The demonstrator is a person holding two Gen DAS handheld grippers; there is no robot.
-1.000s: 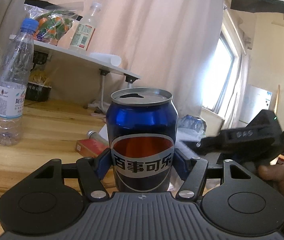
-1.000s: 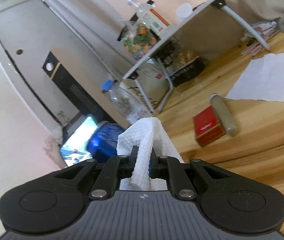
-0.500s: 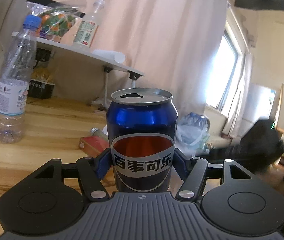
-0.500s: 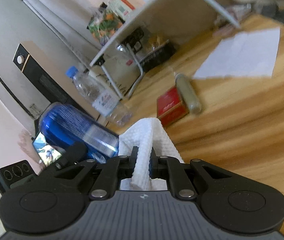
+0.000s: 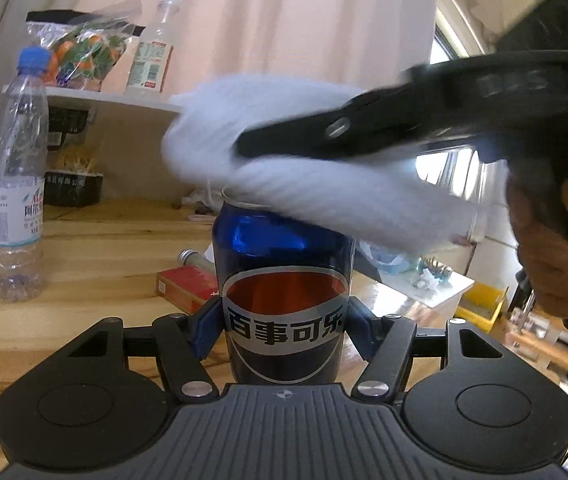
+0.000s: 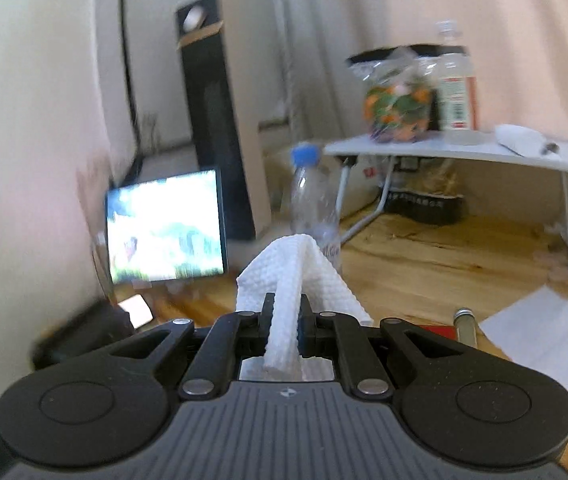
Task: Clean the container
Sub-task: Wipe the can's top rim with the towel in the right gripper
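So I'm at the wiping stage: the soda can (image 5: 284, 304) stands upright on the wooden table (image 5: 96, 248), pinned on both sides by my left gripper (image 5: 284, 330), jaws clamped on its lower half. My right gripper (image 6: 286, 320) is squeezed tight on a folded paper towel (image 6: 298, 276), and in the left view that towel looks like it's brushing the can's rim, though it's blurry. Next I'd say sweep it across the lid with light pressure, without tipping the can.
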